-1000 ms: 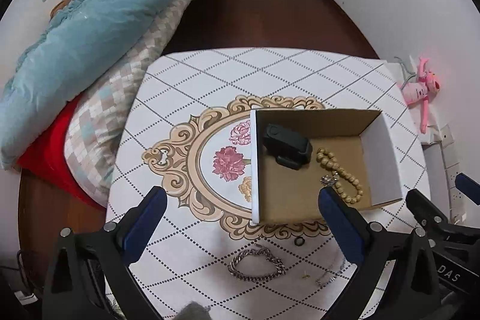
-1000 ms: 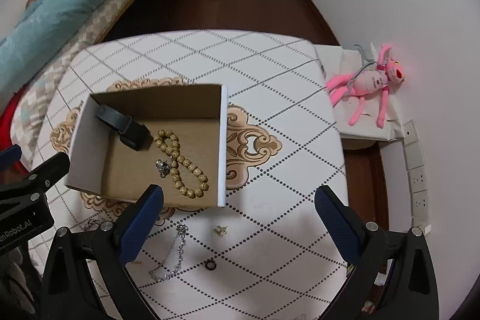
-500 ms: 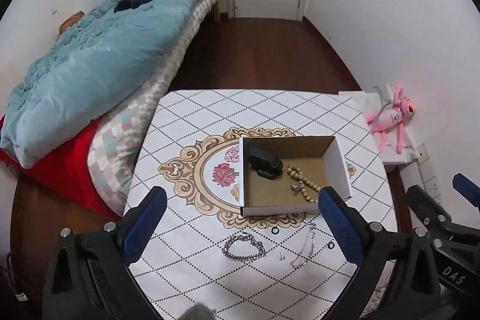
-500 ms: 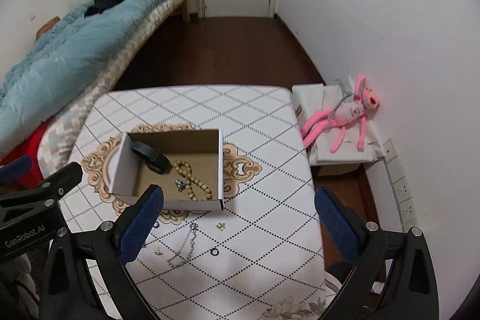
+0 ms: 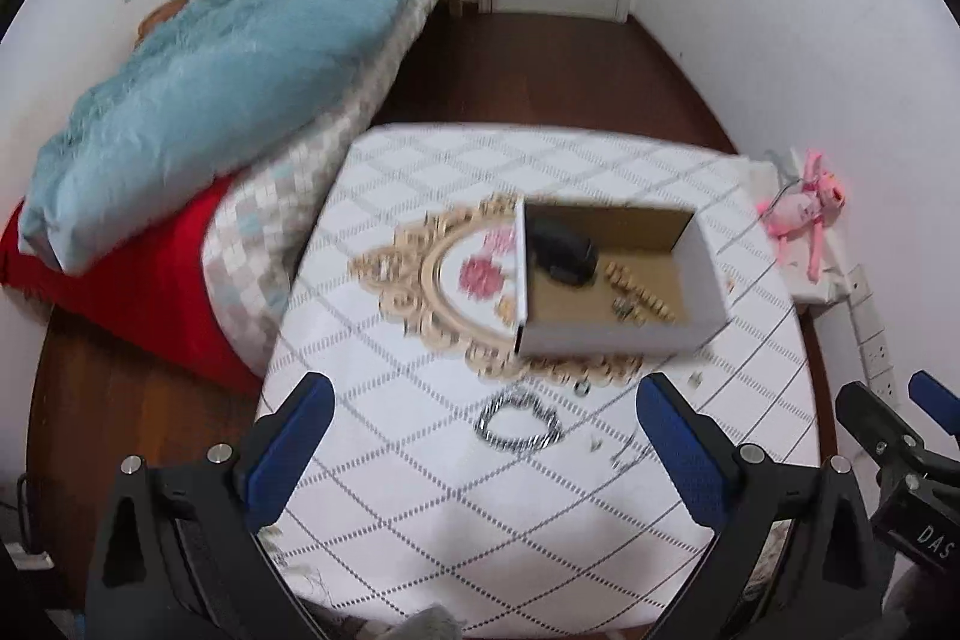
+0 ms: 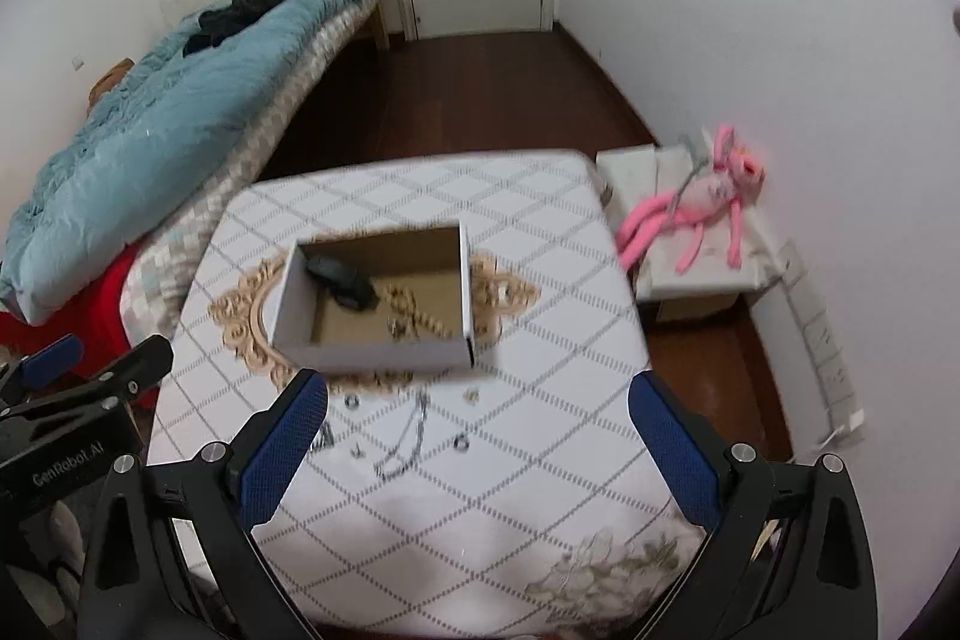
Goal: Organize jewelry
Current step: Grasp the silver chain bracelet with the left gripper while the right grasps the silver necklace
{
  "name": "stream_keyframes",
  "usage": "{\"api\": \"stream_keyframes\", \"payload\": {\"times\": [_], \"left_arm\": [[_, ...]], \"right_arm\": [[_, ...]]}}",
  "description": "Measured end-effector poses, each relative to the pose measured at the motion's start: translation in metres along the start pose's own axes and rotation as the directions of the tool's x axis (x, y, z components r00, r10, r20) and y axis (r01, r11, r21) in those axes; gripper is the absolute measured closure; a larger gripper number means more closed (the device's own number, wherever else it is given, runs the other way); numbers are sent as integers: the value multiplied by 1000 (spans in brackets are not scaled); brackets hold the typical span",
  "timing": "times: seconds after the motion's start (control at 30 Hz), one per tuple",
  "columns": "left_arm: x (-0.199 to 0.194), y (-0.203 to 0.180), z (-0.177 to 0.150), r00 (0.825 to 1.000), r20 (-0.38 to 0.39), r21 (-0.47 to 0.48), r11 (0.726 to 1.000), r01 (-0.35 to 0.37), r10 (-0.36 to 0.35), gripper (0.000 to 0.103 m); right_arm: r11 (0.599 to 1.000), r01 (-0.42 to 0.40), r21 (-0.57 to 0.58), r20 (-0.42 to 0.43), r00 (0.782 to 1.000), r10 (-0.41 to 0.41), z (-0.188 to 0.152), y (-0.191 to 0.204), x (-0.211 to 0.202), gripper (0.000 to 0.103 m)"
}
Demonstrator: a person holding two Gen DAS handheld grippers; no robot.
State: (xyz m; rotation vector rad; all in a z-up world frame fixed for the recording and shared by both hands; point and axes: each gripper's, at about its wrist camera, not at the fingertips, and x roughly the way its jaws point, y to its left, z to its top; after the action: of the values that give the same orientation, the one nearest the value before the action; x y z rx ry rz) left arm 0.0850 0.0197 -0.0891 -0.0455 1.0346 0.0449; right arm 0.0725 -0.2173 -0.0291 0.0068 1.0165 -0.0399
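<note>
1. My left gripper (image 5: 483,445) hangs above the near edge of the white worktop with the grey diamond pattern (image 5: 420,490), its blue-padded fingers (image 5: 288,445) spread wide and holding nothing.
2. My right gripper (image 6: 477,445) is also high over the worktop (image 6: 480,508), its fingers (image 6: 675,451) wide apart and empty; in the left view it shows at the right border (image 5: 900,436).
3. The open white cardboard box with a brown inside (image 5: 606,337) sits on the worktop past both grippers, partly over the gold ornamental print (image 5: 420,280).
4. Inside the box lie a black bulky object (image 5: 561,253) at its far left corner, a string of tan wooden beads (image 5: 639,289) beside it, and a small silvery piece (image 5: 624,307) touching the beads.
5. On the worktop in front of the box, outside it, lie a silver chain-link bracelet (image 5: 519,421), a thin silver chain (image 6: 411,436), a small ring (image 6: 461,441), another ring (image 6: 351,402) and a tiny gold piece (image 6: 472,393).
6. All of these are blurred, so finer detail cannot be told.
7. A bed with a light blue quilt (image 6: 180,112) stands to the left, and a pink plush toy (image 6: 696,208) lies on a low white box at the right.
</note>
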Motion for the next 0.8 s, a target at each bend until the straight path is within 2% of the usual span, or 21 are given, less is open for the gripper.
{"api": "stream_keyframes", "payload": {"times": [0.03, 0.2, 0.27, 0.4, 0.67, 0.77, 0.8], "left_arm": [[8, 2, -6, 1000, -12, 2, 1000, -8, 8, 0], [56, 10, -37, 996, -84, 6, 1000, -28, 29, 0], [73, 14, -46, 993, -114, 6, 999, -33, 33, 1], [101, 22, -56, 988, -152, 1, 999, -33, 33, 3], [129, 39, -54, 980, -189, -29, 997, -67, 61, 3], [135, 43, -50, 979, -194, -35, 997, -72, 64, 3], [137, 44, -49, 978, -196, -35, 997, -73, 65, 3]], "right_arm": [[1000, -4, 8, -15, 1000, 4, -6, -2, 8, 2], [999, -24, 47, -94, 995, 29, -39, -13, 56, 25], [998, -22, 65, -126, 992, 30, -53, -18, 81, 26], [989, -74, 128, -168, 981, 95, -71, -23, 118, 38], [989, -116, 88, -180, 975, 130, -58, 10, 170, 44], [993, -108, 49, -186, 976, 115, -48, 25, 186, 51], [994, -107, 37, -191, 975, 112, -46, 29, 190, 61]]}}
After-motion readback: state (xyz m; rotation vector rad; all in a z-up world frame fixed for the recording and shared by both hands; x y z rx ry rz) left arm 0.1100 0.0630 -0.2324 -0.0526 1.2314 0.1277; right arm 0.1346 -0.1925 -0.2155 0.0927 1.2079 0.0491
